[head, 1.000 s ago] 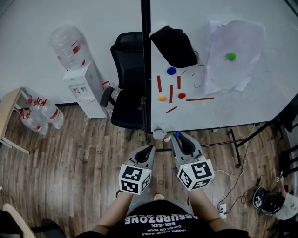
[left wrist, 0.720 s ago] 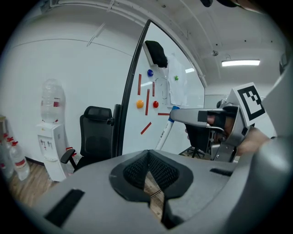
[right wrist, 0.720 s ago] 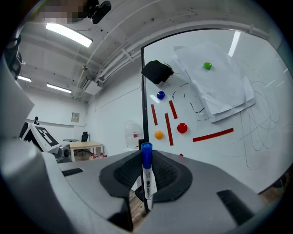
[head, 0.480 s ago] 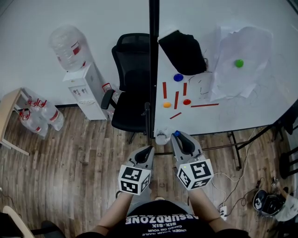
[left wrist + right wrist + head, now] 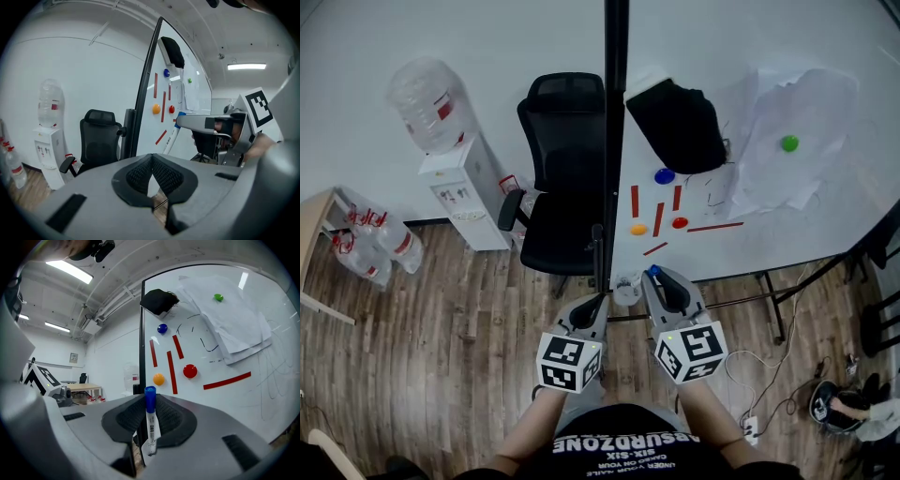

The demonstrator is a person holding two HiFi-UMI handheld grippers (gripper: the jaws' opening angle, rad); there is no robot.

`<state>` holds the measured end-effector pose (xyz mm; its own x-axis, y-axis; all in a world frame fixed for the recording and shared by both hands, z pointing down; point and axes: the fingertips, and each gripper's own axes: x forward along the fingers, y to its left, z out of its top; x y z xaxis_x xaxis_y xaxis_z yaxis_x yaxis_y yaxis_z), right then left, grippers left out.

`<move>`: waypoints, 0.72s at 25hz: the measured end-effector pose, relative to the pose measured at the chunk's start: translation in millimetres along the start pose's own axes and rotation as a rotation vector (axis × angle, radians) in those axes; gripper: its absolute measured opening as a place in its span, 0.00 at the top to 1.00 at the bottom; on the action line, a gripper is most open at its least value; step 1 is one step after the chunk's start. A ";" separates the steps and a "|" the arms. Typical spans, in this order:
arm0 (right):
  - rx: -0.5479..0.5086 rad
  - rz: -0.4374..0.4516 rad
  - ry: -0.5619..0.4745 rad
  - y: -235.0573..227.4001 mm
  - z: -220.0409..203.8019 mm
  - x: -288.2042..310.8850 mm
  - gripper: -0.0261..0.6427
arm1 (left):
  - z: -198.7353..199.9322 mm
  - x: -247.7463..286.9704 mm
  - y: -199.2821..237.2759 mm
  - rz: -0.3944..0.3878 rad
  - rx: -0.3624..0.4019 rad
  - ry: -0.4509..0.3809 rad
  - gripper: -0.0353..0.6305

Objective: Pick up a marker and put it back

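Blue-capped and white in the barrel, the one marker [image 5: 150, 423] is pinched in your right gripper [image 5: 657, 277], whose jaws are nearly closed and press on the barrel from both sides. The right gripper view shows this grip well: the marker stands across the jaws, its long axis almost upright, the cap on top. The head view gives you only the blue cap at the tip of that gripper, held in the air in front of the whiteboard [image 5: 769, 234] and apart from it. The left gripper view shows the same marker from the side, a little slanted, cap up. Your left gripper [image 5: 152, 161] has its jaws together and nothing between them.

By count there are two grippers and one marker. On the board are four round magnets: a blue magnet [image 5: 665, 175], an orange magnet [image 5: 638, 229], a red magnet [image 5: 680, 222] and a green magnet [image 5: 789, 142]. The head view shows five red strips [image 5: 658, 218]; the right gripper view shows only four of them. One black cloth [image 5: 680, 122] hangs beside the paper sheets [image 5: 806, 103]. One office chair [image 5: 562, 178] and one water dispenser [image 5: 457, 192] stand to the left. Bottles [image 5: 380, 246] lie on the floor [image 5: 469, 319], perhaps four; they are too small to count surely.
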<state>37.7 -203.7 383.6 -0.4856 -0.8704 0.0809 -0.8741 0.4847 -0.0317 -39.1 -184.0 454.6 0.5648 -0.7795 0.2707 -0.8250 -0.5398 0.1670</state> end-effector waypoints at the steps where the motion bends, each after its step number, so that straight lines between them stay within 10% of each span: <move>1: -0.001 0.000 0.002 0.5 -0.5 1.9 0.87 | -0.2 0.8 1.9 0.000 -0.001 0.001 0.94; 18: 0.002 0.007 0.096 5.4 -32.9 25.4 0.87 | -11.4 8.4 18.3 -0.010 -0.028 0.032 0.94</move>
<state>21.0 -220.3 418.2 -0.4883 -0.8548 0.1757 -0.8708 0.4903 -0.0347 -49.7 -196.8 470.7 0.5728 -0.7633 0.2988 -0.8197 -0.5381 0.1964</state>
